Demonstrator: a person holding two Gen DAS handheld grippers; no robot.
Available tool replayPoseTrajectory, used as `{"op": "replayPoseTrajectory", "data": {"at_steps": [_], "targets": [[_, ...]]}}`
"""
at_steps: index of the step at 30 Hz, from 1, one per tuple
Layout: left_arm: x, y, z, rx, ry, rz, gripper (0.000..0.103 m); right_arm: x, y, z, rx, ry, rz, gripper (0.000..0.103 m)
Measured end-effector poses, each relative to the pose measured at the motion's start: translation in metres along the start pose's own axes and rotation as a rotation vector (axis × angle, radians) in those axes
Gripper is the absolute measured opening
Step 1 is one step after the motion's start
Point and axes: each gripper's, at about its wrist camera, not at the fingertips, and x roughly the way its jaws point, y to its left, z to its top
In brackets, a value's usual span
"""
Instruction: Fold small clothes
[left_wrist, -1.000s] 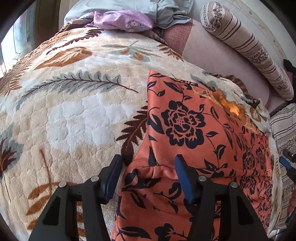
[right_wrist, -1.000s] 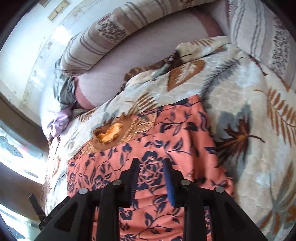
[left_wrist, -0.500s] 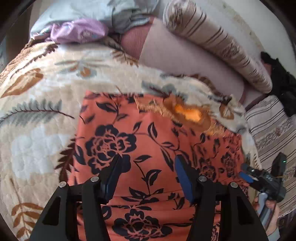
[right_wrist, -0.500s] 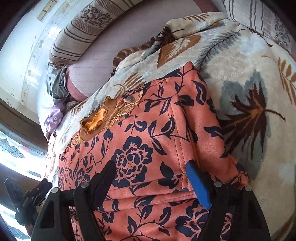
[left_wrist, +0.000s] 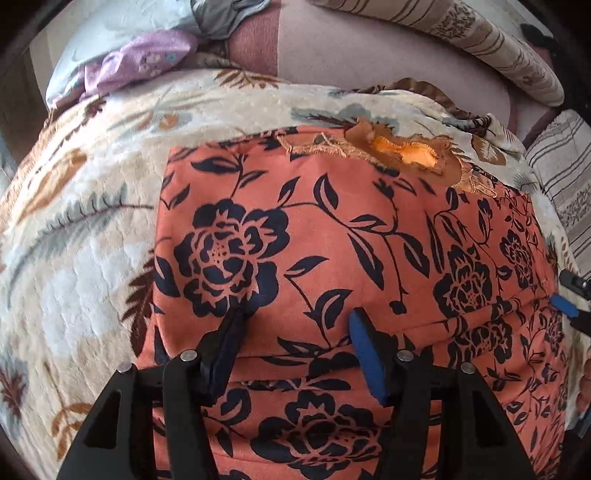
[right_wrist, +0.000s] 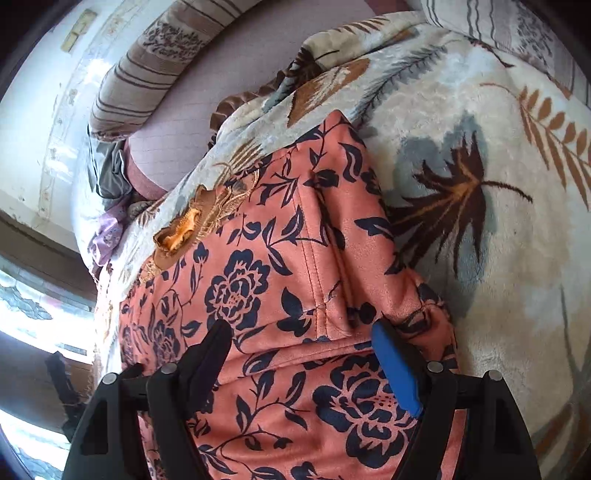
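Observation:
An orange garment (left_wrist: 369, 229) with a dark floral print lies flat on a leaf-patterned blanket (left_wrist: 74, 258). Its embroidered brown-and-gold neckline (left_wrist: 402, 153) is at the far edge. A fold line crosses the near part. My left gripper (left_wrist: 295, 317) stands open just over the garment's near middle, nothing pinched. My right gripper (right_wrist: 301, 328) is open wide, low over the garment (right_wrist: 295, 240) near its right edge, straddling a folded-over sleeve flap (right_wrist: 332, 280). Its blue pad (left_wrist: 563, 302) shows at the right of the left wrist view.
Striped bolster pillows (left_wrist: 480, 40) and a mauve sheet (left_wrist: 369, 55) lie beyond the blanket. A purple cloth (left_wrist: 147, 62) and a grey cloth (left_wrist: 229, 14) are bunched at the far left. Another striped cushion (left_wrist: 569, 177) sits at the right. A window glows left of the bed (right_wrist: 29, 317).
My left gripper has slid from the garment's left edge to its middle. The right gripper's jaws have spread wider and it has come down closer to the sleeve flap.

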Motion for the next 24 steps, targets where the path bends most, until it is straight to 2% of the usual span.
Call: {"op": "replayPoseTrajectory", "data": {"at_steps": [1,3,5,7,9,10,12,14,16,17,19,21,24], "targets": [[-0.007,-0.002,0.002,-0.002,-0.016,0.008,0.060,-0.005,0.003,0.002,-0.005,-0.014,-0.002,0.081],[-0.022,-0.002,0.008,-0.036,-0.084,-0.048,0.060,-0.017,0.016,0.009,-0.044,-0.056,0.023,0.081],[-0.022,-0.002,0.016,-0.059,-0.101,-0.083,0.061,-0.023,0.030,0.019,-0.078,-0.080,0.059,0.081],[-0.004,-0.001,0.023,-0.072,-0.062,-0.070,0.061,-0.018,0.042,0.029,-0.107,-0.083,0.091,0.081],[0.026,0.000,0.024,-0.078,0.032,-0.015,0.062,-0.002,0.044,0.038,-0.101,-0.069,0.105,0.081],[0.025,-0.001,0.025,-0.072,0.005,0.000,0.063,0.012,0.039,0.043,-0.077,-0.038,0.100,0.081],[0.014,-0.008,0.027,-0.057,0.008,0.010,0.063,0.044,0.021,0.046,-0.009,0.056,0.014,0.080],[-0.003,-0.007,0.026,-0.073,-0.050,-0.056,0.063,0.035,0.019,0.042,0.006,0.001,0.056,0.080],[-0.008,-0.003,0.028,-0.084,-0.092,-0.053,0.065,0.027,0.028,0.037,-0.043,0.001,0.049,0.080],[-0.001,-0.002,0.031,-0.092,-0.070,-0.036,0.066,0.025,0.030,0.033,-0.060,0.003,0.045,0.080],[0.029,0.006,0.035,-0.141,0.058,-0.013,0.066,0.028,0.030,0.030,-0.081,0.023,0.030,0.080],[0.021,0.002,0.035,-0.119,0.025,0.043,0.066,0.035,0.024,0.029,-0.052,0.043,0.027,0.080],[0.001,0.000,0.027,-0.118,0.025,-0.001,0.066,0.014,0.025,0.026,-0.035,0.009,0.029,0.080]]}}
